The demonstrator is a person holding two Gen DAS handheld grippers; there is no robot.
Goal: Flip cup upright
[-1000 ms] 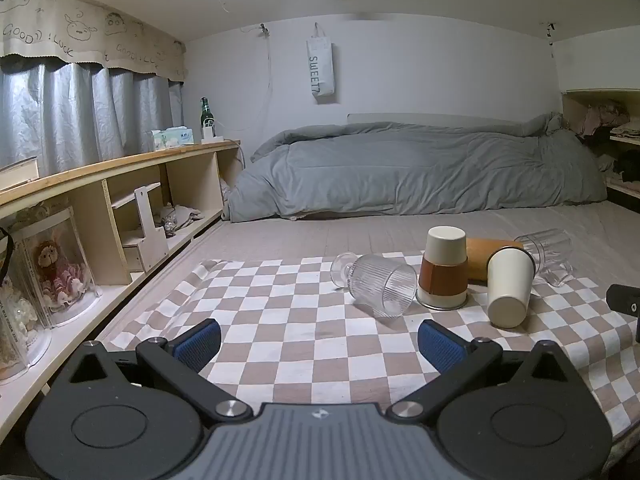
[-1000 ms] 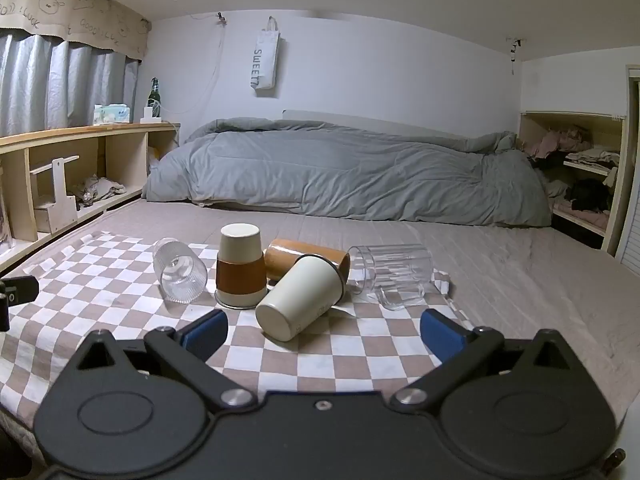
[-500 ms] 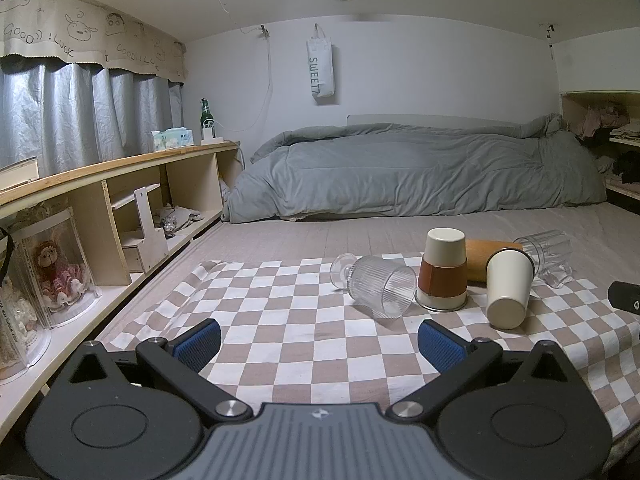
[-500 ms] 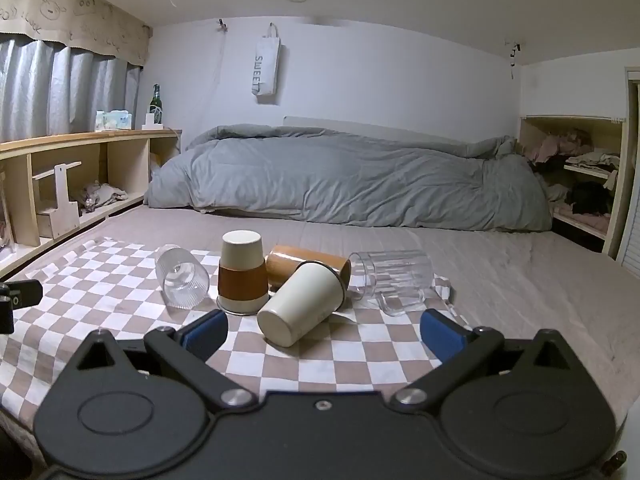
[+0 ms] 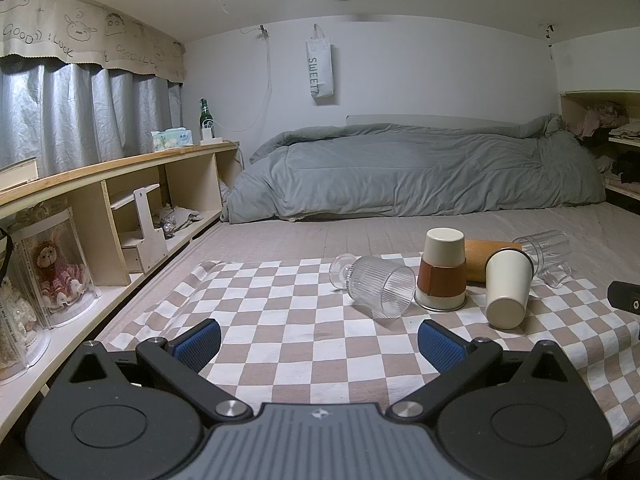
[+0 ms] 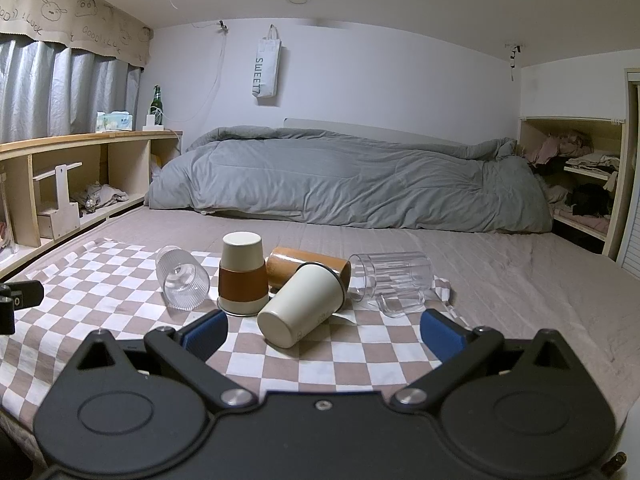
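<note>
Several cups lie on a checkered cloth on the bed. A ribbed glass lies on its side. A cream cup with a brown sleeve stands upside down. A plain cream cup lies tilted against a brown cup on its side. A clear mug lies on its side. My left gripper is open and empty, short of the ribbed glass. My right gripper is open and empty, just before the plain cream cup.
A grey duvet is heaped at the far end of the bed. Wooden shelves run along the left wall with a bottle on top. Shelves with clothes stand at the right.
My right gripper has moved slightly closer to the cups. My left gripper has barely moved. The cups have not moved.
</note>
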